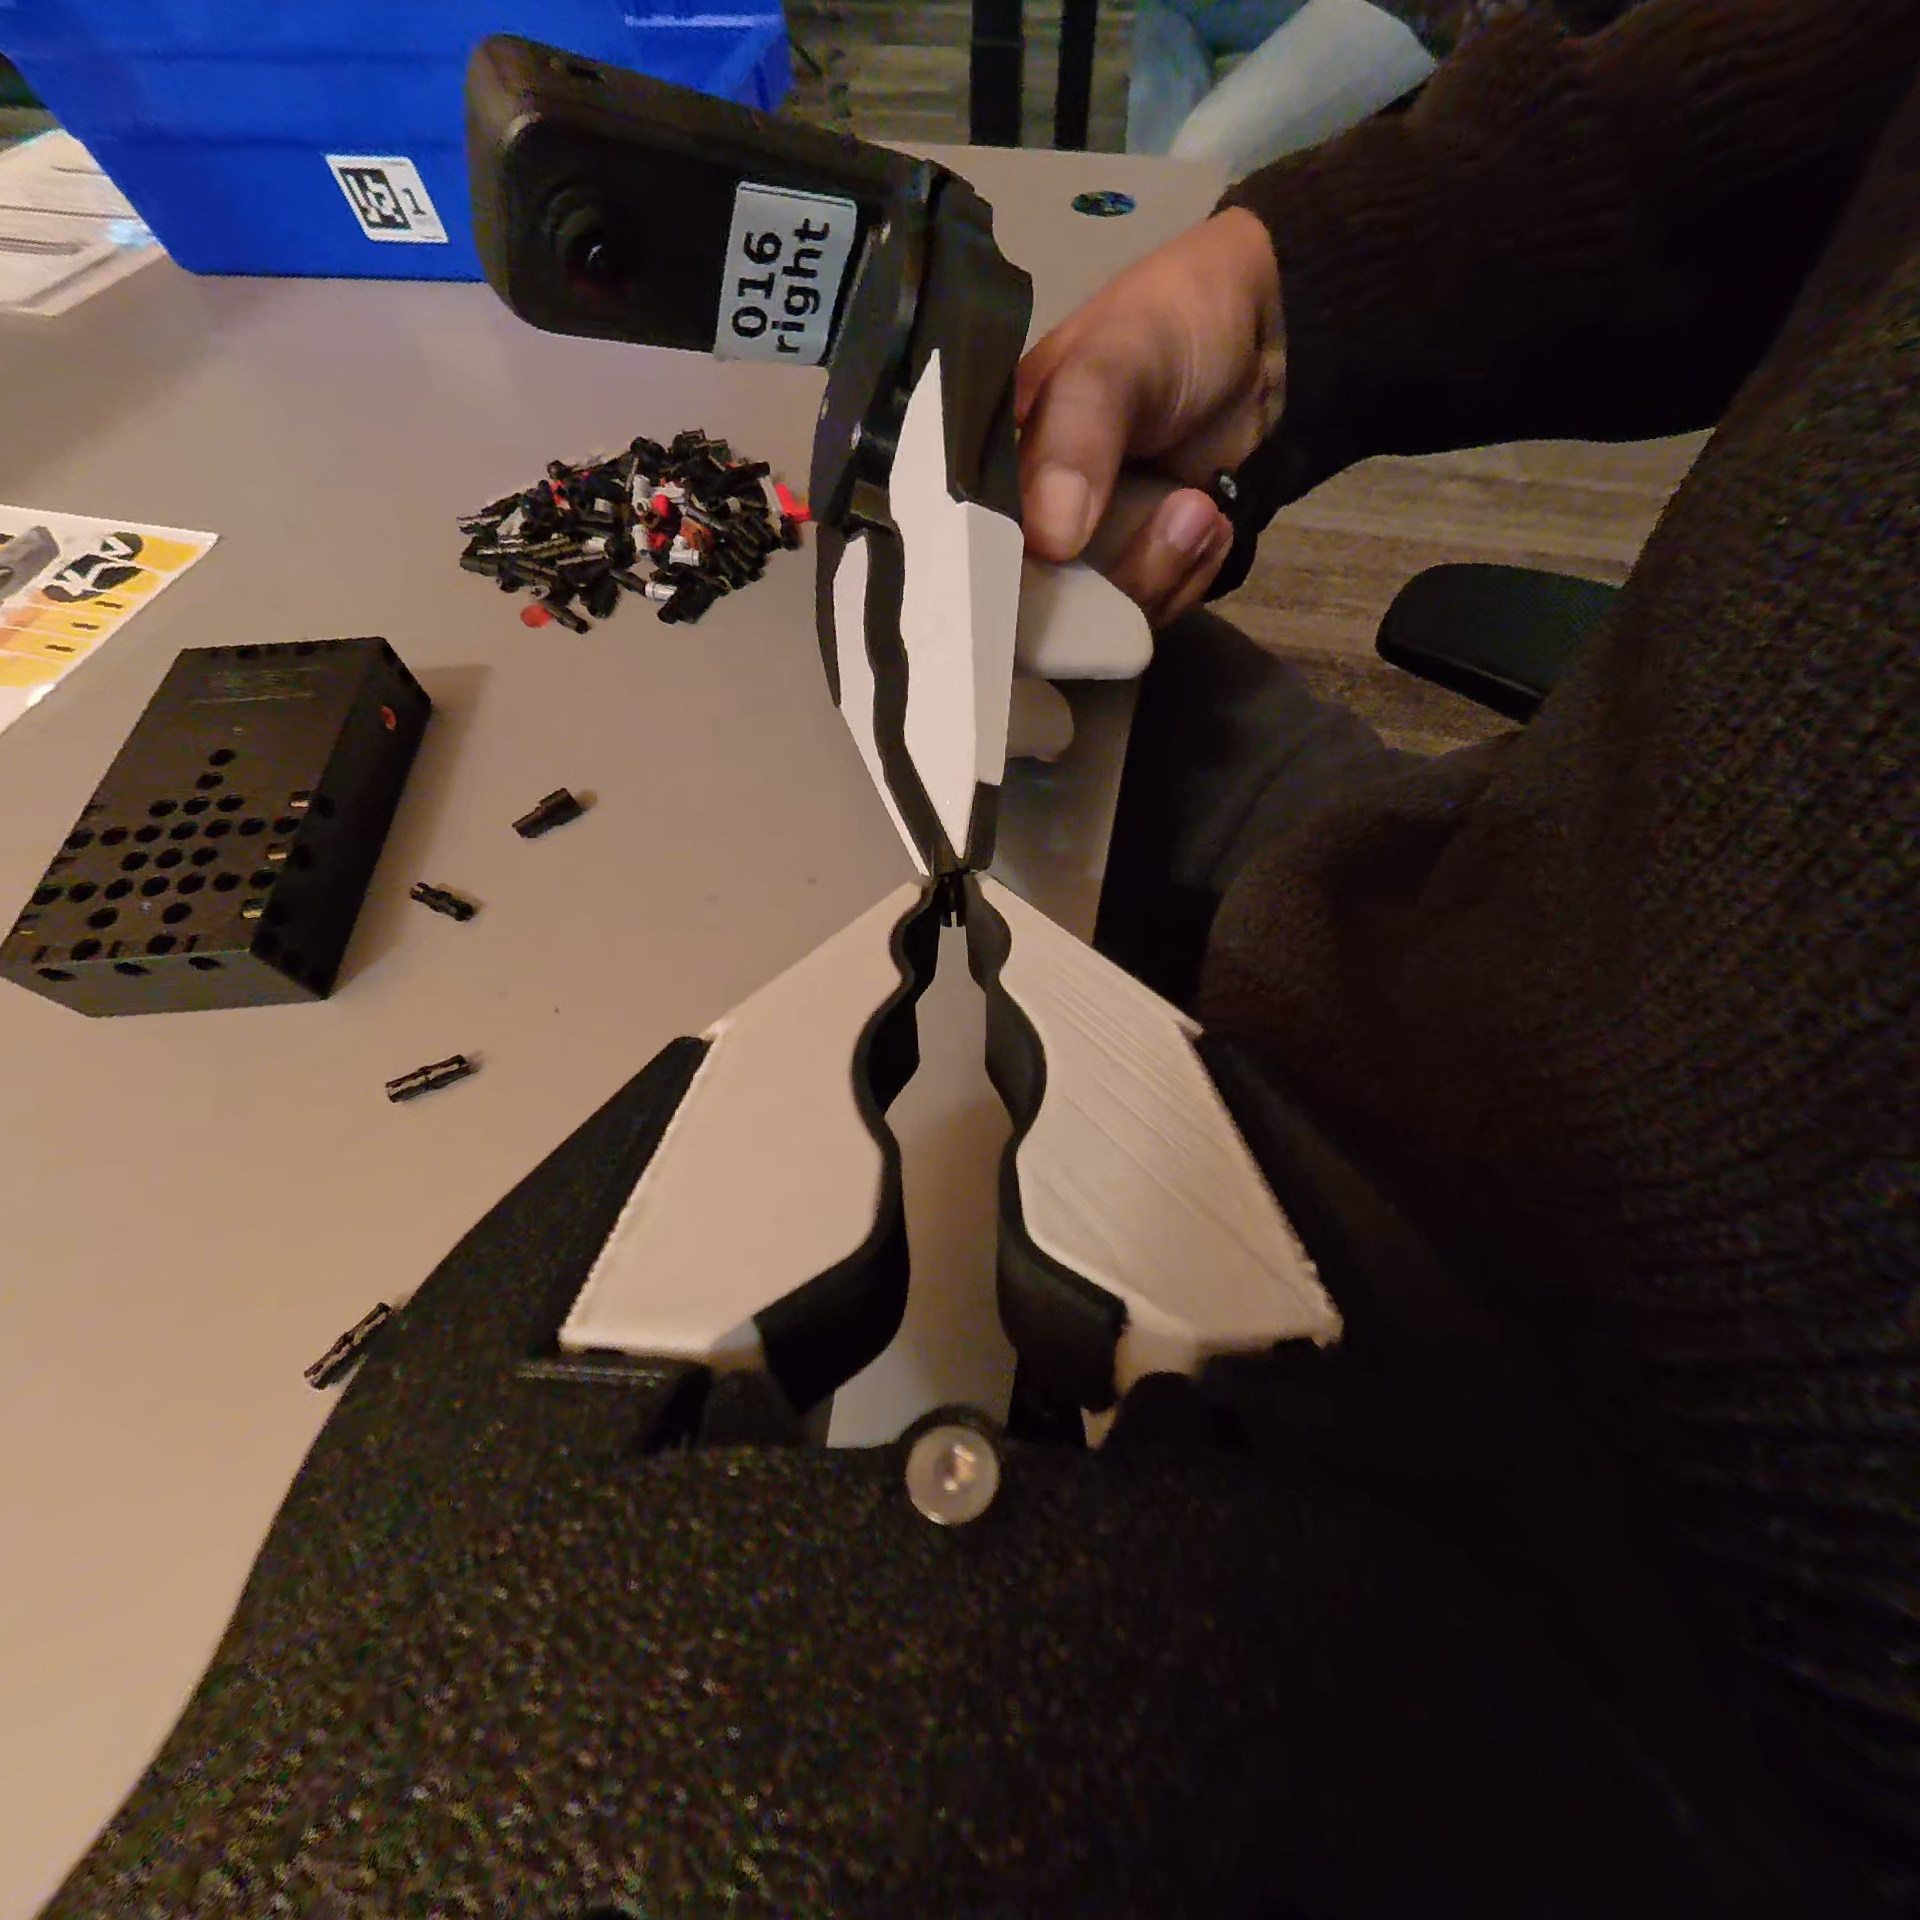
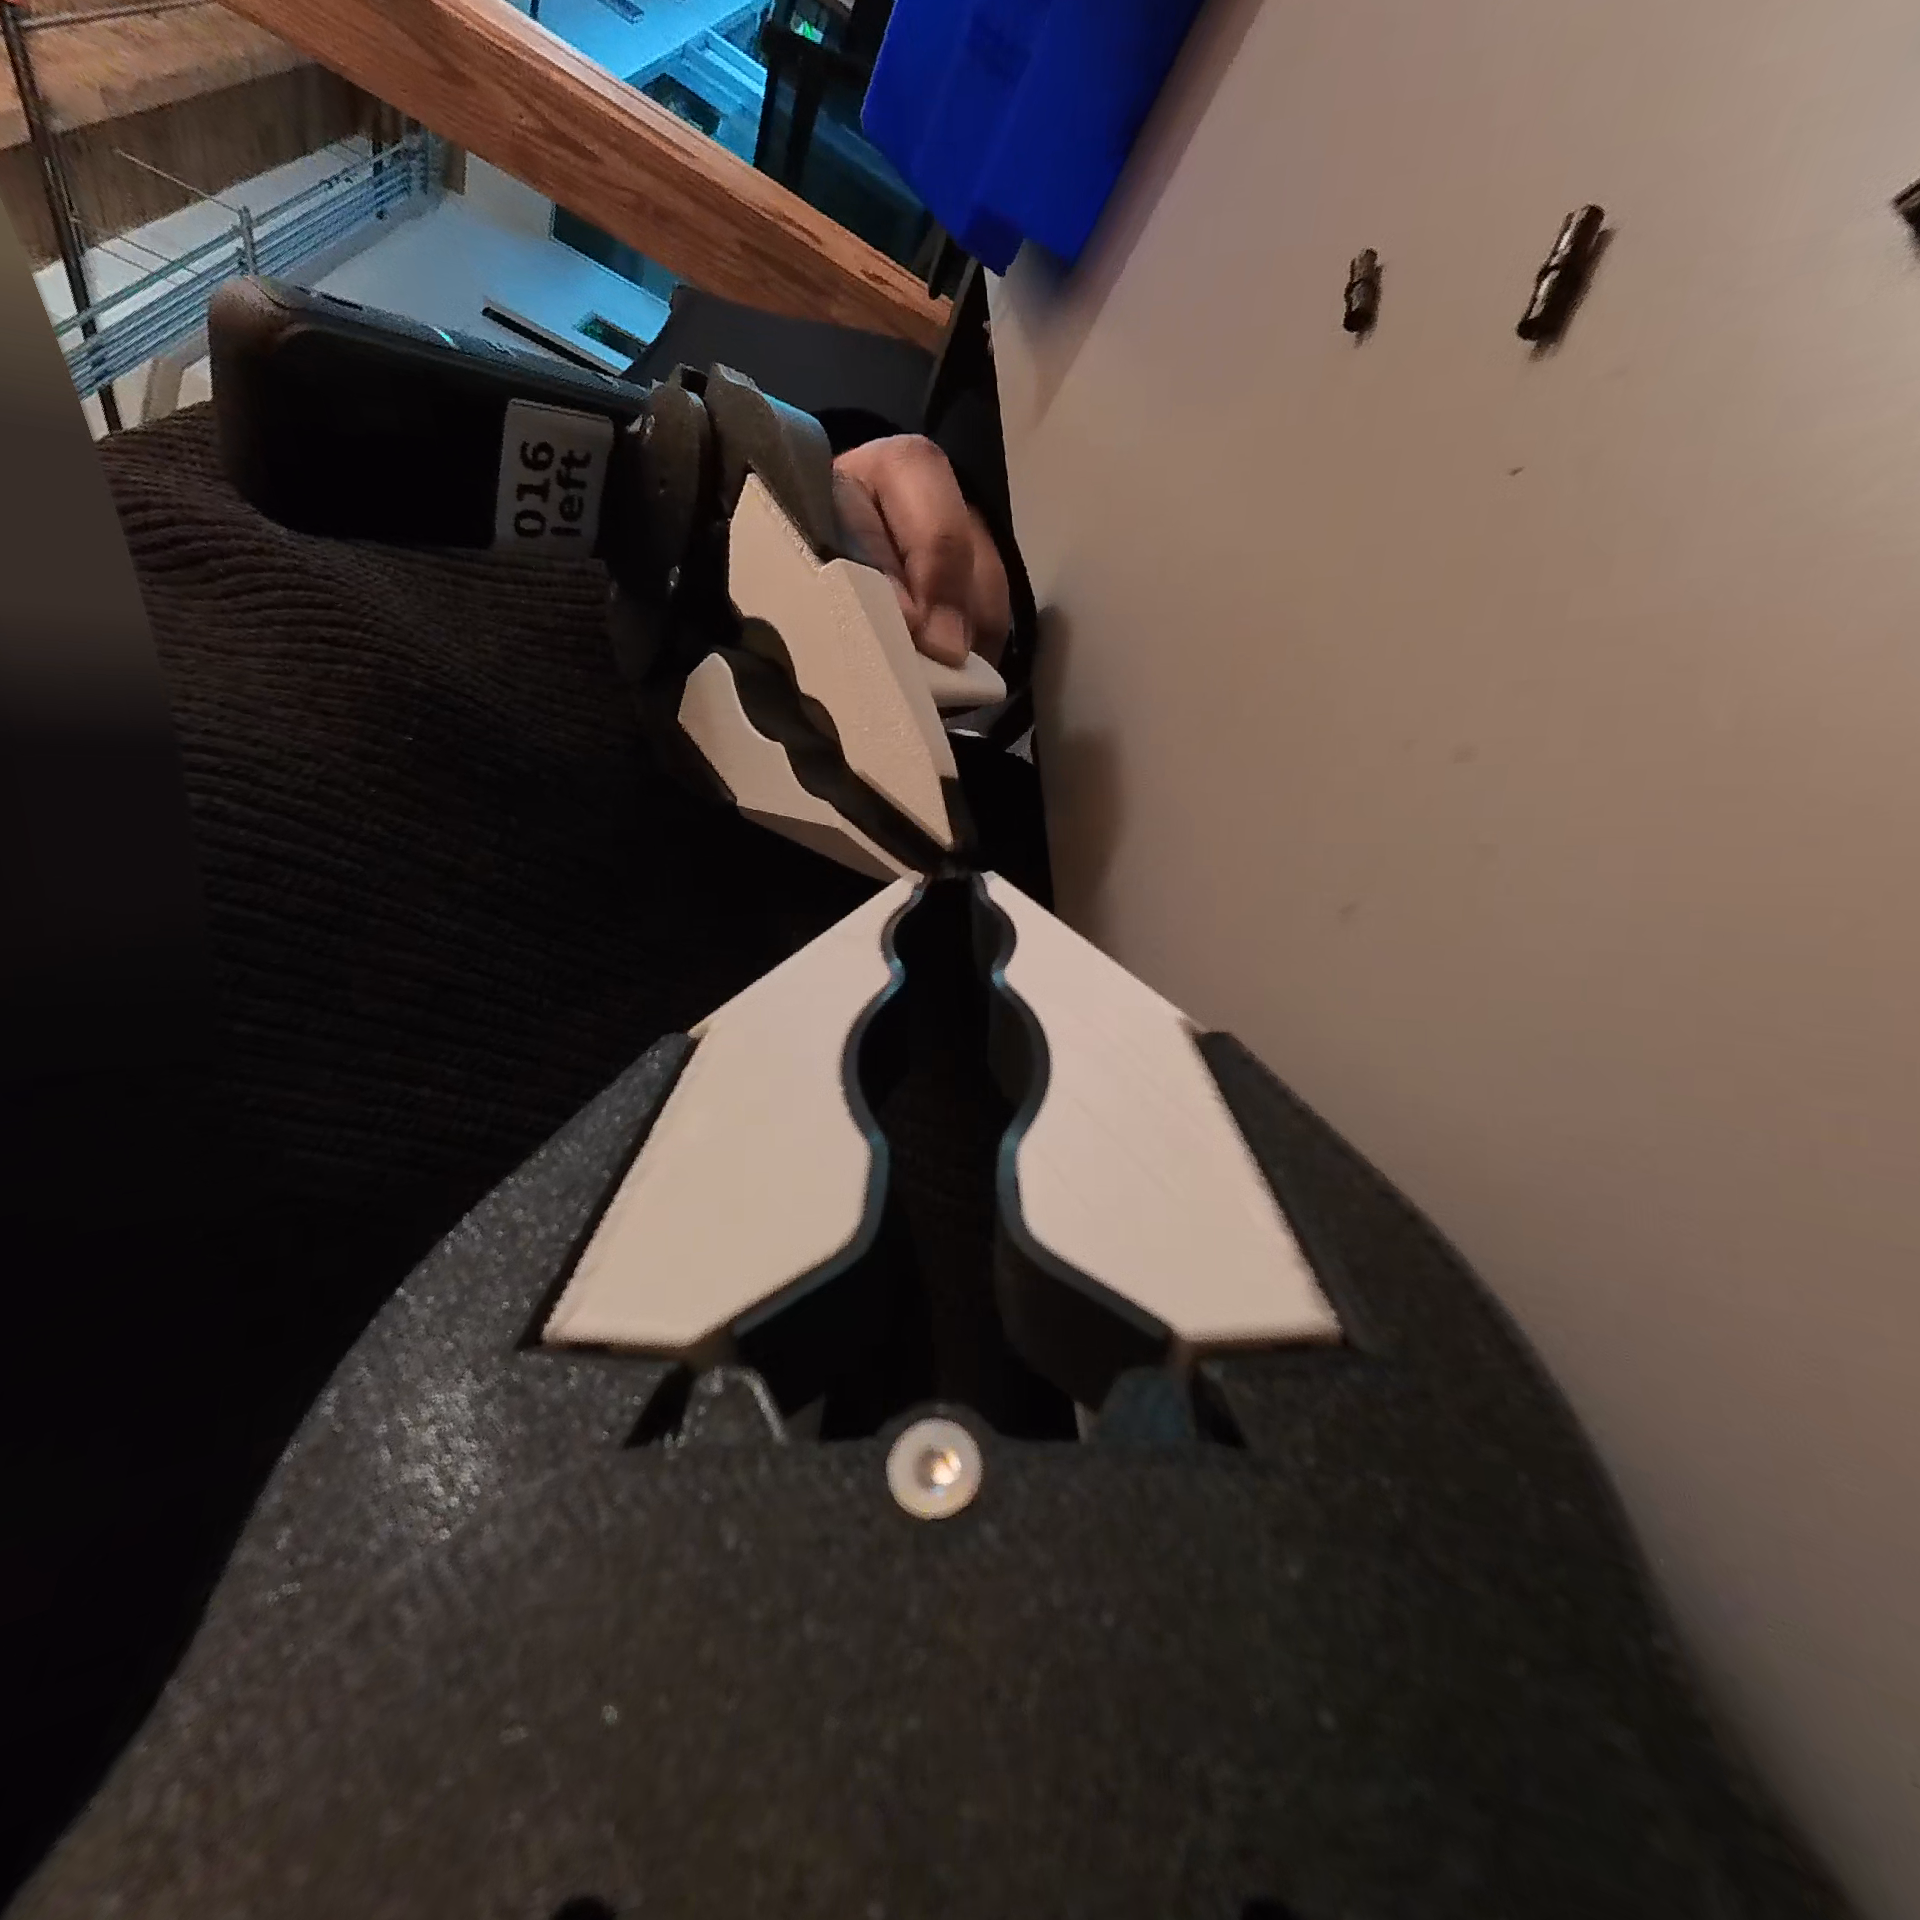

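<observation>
Left gripper (image 1: 948,896), right gripper (image 1: 952,858) meet tip to tip just off tabletop (image 1: 675,956) near edge. Left jaws closed on small black pin (image 1: 948,912). Right jaws closed; grip on pin unclear. Perforated block (image 1: 208,831), pin pile (image 1: 634,530), loose pins (image 1: 431,1077) lie farther in.

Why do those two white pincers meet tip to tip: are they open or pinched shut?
Both look pinched shut. The left gripper and right gripper each close their tips on a tiny black pin held between them, beside the table edge.
</observation>
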`<state>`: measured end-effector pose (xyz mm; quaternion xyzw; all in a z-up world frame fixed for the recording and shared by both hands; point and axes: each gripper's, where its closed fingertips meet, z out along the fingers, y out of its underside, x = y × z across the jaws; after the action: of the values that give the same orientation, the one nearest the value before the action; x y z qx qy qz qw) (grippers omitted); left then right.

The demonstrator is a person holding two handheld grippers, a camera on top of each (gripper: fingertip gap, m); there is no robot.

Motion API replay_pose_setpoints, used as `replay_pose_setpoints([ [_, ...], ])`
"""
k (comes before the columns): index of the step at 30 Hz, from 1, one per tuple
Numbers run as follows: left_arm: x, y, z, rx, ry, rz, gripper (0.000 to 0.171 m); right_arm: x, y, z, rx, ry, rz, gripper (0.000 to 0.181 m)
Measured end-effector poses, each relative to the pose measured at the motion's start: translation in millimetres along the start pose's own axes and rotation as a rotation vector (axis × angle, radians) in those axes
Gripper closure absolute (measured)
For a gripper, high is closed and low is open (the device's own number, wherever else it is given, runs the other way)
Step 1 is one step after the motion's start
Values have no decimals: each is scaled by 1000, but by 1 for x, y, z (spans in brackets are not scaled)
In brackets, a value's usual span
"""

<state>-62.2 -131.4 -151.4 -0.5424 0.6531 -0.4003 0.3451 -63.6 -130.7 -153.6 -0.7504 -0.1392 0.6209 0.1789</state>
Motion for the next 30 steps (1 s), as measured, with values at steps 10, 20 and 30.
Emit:
replay_pose_setpoints([
  [10,-14,-5,-1,28,-74,-47,156,5,-12,-6,85,57,-50,174],
  [20,-49,-7,1,21,-103,-239,153,71,-58,-67,271,763,-320,174],
  [30,-121,-23,7,85,-152,-316,152,98,-68,-81,175,1054,-412,173],
])
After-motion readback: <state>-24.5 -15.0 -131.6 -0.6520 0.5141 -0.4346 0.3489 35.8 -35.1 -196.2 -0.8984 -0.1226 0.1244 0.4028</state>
